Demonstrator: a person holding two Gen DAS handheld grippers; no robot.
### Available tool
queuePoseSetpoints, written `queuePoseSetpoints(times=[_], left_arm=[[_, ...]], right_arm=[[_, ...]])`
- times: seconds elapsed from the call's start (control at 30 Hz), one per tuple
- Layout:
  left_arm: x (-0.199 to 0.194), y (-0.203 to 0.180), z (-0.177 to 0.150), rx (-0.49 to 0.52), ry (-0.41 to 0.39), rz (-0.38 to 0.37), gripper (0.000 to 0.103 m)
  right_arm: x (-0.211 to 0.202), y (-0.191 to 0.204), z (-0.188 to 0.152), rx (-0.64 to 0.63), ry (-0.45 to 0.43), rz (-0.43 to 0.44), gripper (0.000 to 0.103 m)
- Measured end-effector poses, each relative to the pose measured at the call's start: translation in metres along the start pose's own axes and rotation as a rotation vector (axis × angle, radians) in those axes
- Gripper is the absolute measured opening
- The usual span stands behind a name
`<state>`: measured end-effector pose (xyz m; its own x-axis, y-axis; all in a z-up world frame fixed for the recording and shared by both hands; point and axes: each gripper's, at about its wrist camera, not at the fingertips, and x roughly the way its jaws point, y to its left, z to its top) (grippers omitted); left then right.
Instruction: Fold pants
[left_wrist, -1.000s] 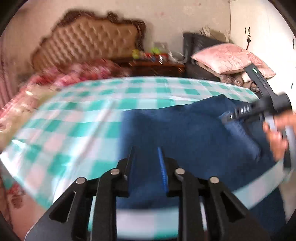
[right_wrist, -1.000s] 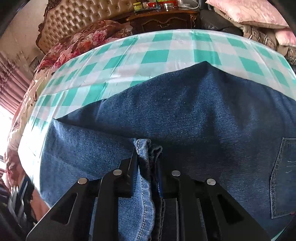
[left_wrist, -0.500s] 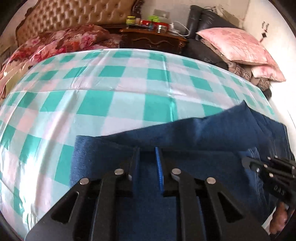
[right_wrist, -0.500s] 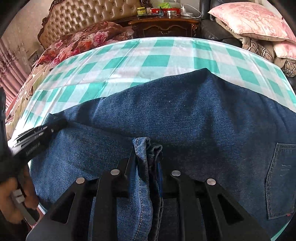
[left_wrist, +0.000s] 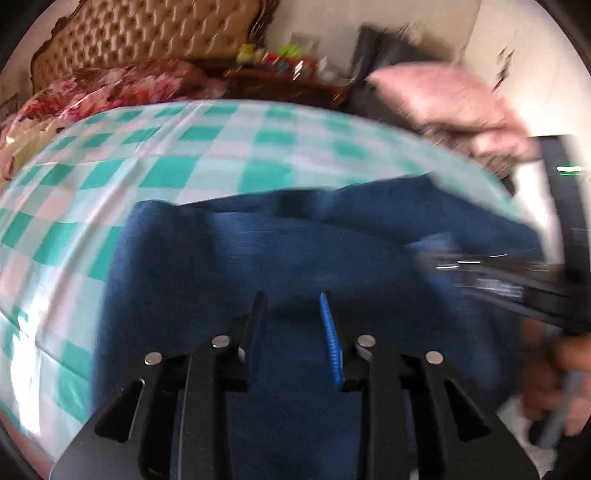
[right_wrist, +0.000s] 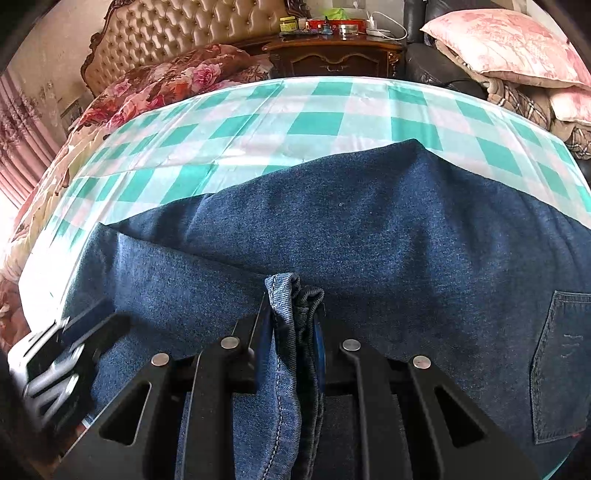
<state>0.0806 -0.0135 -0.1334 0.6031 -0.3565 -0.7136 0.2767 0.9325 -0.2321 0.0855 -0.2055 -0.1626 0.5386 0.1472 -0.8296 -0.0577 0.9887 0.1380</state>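
Mid-fold: pants (right_wrist: 369, 229) doubled over on checked tablecloth (right_wrist: 317, 122), bunched hem clamped in right gripper (right_wrist: 293, 317), left gripper (left_wrist: 291, 314) parted and empty above denim; final fold and flattening apparently outstanding.

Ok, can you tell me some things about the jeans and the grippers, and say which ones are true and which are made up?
1. The right gripper is pinching a bunch of the jeans. True.
2. The left gripper is holding jeans too. False: it is open, with nothing between its fingers.
3. The jeans lie on a green checked cloth. True.
4. The jeans are red. False: they are blue denim.
5. A back pocket shows at the right in the right wrist view. True.
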Motion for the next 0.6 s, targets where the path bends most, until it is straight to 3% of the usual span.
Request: queuePoseSetpoints(times=[0.1, 0.13, 0.23, 0.4, 0.43, 0.57, 0.6], left_arm=[[-0.024, -0.042, -0.022, 0.162, -0.097, -0.055, 0.06], [-0.033, -0.06, -0.034, 0.224, -0.121, -0.079, 0.062], [-0.044, -0.094, -0.057, 0.318, -0.124, -0.136, 0.062], [-0.032, -0.138, -0.078, 0.502, -0.108, -0.052, 0.061], [-0.026, -0.144, -0.08, 0.54, -0.101, -0.029, 0.055], [-0.011, -0.152, -0.078, 0.573, -0.069, 0.002, 0.051], [-0.006, -0.154, -0.078, 0.592, -0.067, 0.04, 0.05]], right_arm=[[0.001, -0.008, 0.003, 0.009, 0.021, 0.06, 0.02], [0.001, -0.011, 0.004, 0.012, 0.027, 0.081, 0.022], [-0.002, -0.015, 0.004, 0.001, 0.037, 0.095, 0.037], [-0.002, -0.024, 0.008, 0.016, 0.054, 0.093, 0.037], [-0.002, -0.023, 0.009, 0.004, 0.056, 0.09, 0.036], [-0.002, -0.014, 0.008, -0.062, 0.052, 0.056, 0.031], [-0.003, -0.011, 0.007, -0.082, 0.049, 0.043, 0.03]])
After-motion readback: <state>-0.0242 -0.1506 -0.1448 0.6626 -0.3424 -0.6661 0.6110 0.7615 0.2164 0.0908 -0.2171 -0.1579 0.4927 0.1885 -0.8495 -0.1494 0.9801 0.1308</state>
